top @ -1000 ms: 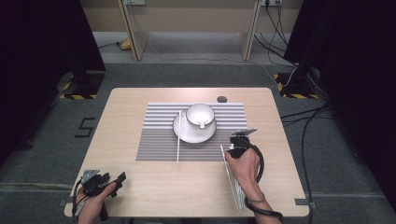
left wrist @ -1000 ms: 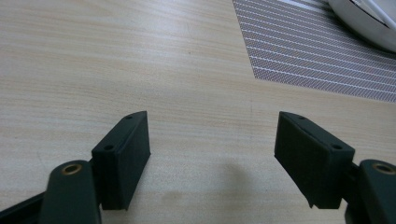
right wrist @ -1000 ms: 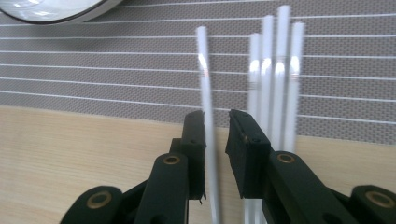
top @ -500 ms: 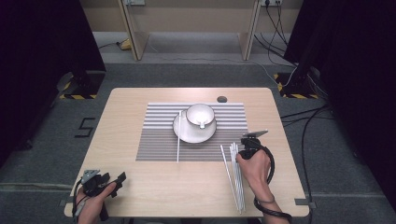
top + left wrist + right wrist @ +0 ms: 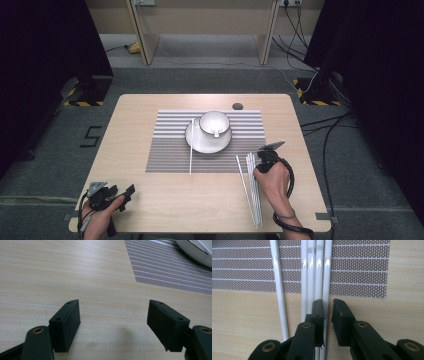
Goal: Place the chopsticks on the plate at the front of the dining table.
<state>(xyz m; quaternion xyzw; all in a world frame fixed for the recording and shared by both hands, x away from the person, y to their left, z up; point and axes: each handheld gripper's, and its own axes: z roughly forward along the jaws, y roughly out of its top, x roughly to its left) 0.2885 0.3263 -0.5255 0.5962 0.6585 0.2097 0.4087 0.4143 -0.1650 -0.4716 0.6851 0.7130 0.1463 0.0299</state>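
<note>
Right gripper (image 5: 327,308): your right hand (image 5: 272,180) has it near the desk's (image 5: 150,200) right edge, at the front right corner of the striped mat (image 5: 170,155), pointing away from you along the sticks.
Right fingers (image 5: 318,312): nearly together, and they have just been closing. The rightmost stick of the bundle runs into the narrow gap between them. Can't tell from the right gripper view whether the pads already press on it, so no confirmed grip.
White sticks (image 5: 252,187): a bundle lying flat on the desk, front right area, running from the front edge up onto the mat's front right corner. In the right gripper view you see four close together (image 5: 315,270) and one lying slightly apart from them (image 5: 278,285). Each carries a small printed mark near the far end.
Single stick (image 5: 191,145): lies on the mat, just beside the left rim of the saucer, running front to back.
Cup (image 5: 215,124): white, sits on the white saucer (image 5: 200,145) in the middle of the mat, with a small white piece inside.
Left gripper (image 5: 112,196): your left hand (image 5: 97,215) holds it at the front left corner of the desk, well apart from the sticks.
Left fingers (image 5: 66,325): wide open, bare wood between them, holding nothing.
Dark round spot (image 5: 237,106): on the desk near the back edge, just beyond the mat.
</note>
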